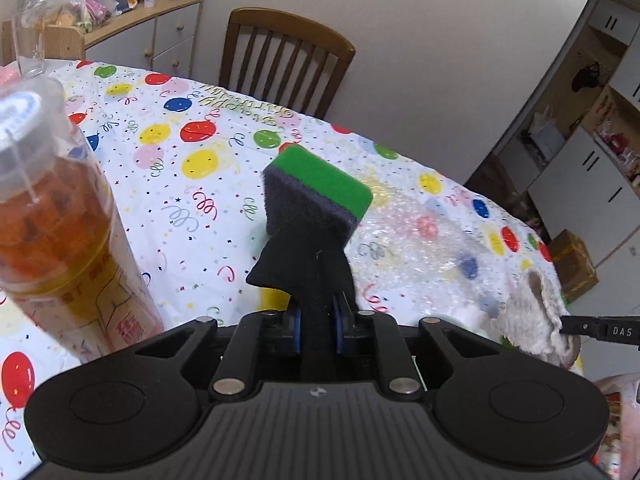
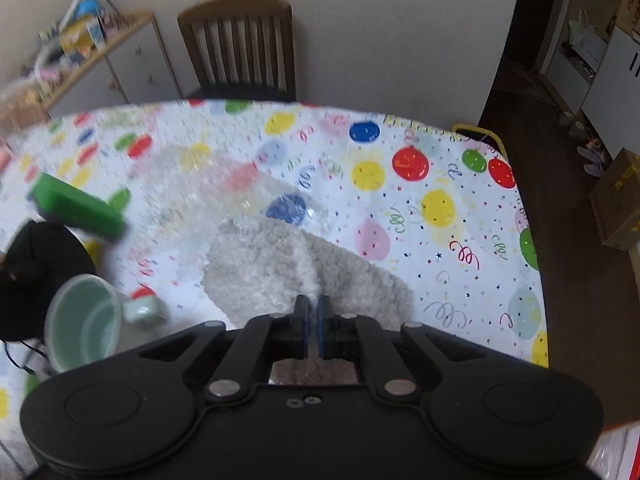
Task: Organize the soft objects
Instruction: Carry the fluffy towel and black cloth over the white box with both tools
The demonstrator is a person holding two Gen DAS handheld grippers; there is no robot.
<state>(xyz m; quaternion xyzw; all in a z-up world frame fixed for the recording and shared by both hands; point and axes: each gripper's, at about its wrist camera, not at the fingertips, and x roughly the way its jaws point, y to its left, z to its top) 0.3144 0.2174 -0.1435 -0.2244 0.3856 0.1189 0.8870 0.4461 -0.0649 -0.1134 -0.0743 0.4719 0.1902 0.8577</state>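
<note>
My left gripper (image 1: 316, 312) pinches a black cloth (image 1: 304, 264) with the green sponge (image 1: 320, 184) against it, above the table (image 1: 192, 208). My right gripper (image 2: 313, 312) is clamped on the grey fluffy cloth (image 2: 280, 264), beside the mug (image 2: 86, 320).

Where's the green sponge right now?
The green sponge sits centre in the left wrist view, pinched in the left gripper above the balloon tablecloth, left of the bubble wrap.
</note>
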